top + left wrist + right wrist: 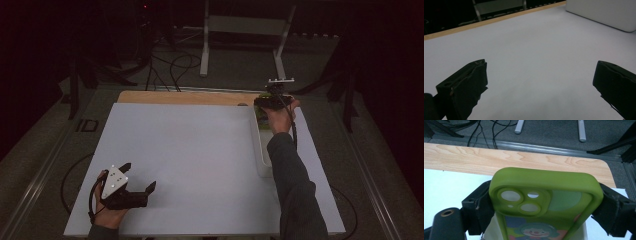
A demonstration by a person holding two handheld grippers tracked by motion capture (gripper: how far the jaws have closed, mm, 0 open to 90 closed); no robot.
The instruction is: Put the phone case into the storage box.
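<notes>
Dim floor with looping cables and a pale metal frame (245,30) is lying beyond the far edge of the desk (190,150), whose white top is leaving a strip of bare wood showing along that far edge.

At the far right corner of the desk, the right tongs (270,102) are gripping a green phone case (544,195) by its two long sides. In the right gripper view the black jaws are pressing on either side of the case, its camera cut-outs are facing the lens and a cartoon clown face is showing lower down on it. The case is being held just above the far end of a white tray (261,160) that is lying along the right edge of the desk; whether the case is touching the tray cannot be told. In the high view the person's right hand (280,120) is wrapping the handle, with a dark sleeve (295,195) running back to the near edge.

Near the near left corner, the left tongs (137,180) are standing wide apart with nothing between them, over bare white surface. The left gripper view is showing the jaws well apart and the tray's side (604,12) at the upper right.
</notes>
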